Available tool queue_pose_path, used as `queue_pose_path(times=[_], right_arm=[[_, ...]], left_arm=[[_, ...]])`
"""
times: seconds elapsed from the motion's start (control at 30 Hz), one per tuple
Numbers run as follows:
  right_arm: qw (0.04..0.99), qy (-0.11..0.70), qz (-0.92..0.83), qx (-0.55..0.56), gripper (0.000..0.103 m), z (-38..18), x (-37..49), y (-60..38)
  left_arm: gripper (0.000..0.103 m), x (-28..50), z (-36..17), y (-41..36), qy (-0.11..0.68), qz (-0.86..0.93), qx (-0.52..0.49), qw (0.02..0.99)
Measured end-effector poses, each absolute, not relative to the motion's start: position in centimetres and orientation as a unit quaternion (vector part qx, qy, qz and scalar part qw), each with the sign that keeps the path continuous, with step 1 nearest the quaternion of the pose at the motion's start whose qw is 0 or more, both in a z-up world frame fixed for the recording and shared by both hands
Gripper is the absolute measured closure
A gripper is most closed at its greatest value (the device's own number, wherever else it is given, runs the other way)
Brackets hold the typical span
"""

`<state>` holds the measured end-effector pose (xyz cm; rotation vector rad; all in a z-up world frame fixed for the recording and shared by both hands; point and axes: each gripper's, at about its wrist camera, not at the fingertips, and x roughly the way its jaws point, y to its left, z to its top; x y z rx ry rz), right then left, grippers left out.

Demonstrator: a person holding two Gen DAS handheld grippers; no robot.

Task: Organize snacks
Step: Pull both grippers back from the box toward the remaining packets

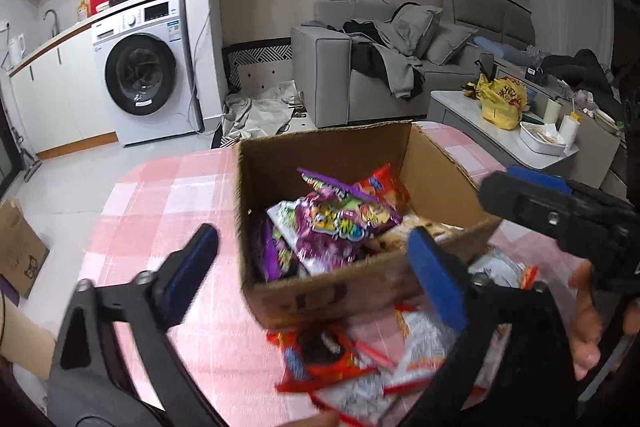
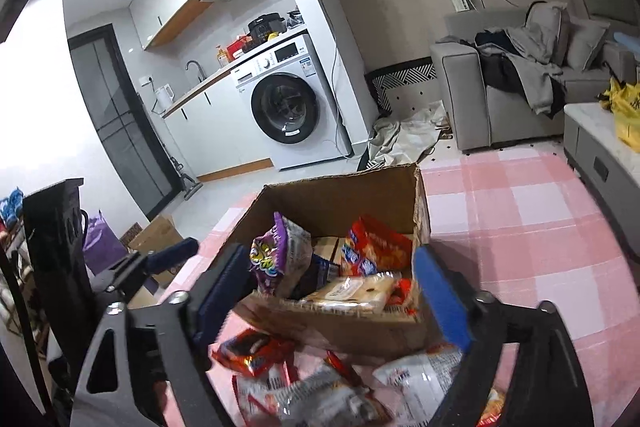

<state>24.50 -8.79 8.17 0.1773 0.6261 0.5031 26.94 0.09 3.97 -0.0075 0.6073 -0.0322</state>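
Left wrist view shows the cardboard box [image 1: 360, 211] on the pink checked tablecloth [image 1: 168, 211], already holding several snack packets [image 1: 340, 223]. Loose packets [image 1: 360, 359] lie just in front of the box, not yet packed, so the job looks partly done. Both the left gripper [image 1: 316, 275] and the right gripper [image 2: 332, 291] hang released, jaws wide, grasping nothing.
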Motion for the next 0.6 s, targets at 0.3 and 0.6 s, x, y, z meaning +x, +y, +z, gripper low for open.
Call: queue_pose_path(times=[0.3, 0.6], right_arm=[[0.921, 0.318, 0.221, 0.042, 0.000, 8.4, 20.9, -10.0], [0.917, 0.336, 0.212, 0.022, 0.000, 7.1, 17.6, -11.1]], left_arm=[[0.001, 19.0, 5.0, 3.0, 0.292, -0.002, -0.030, 0.956], [0.001, 14.4, 4.5, 4.5, 0.300, 0.012, -0.043, 0.953]])
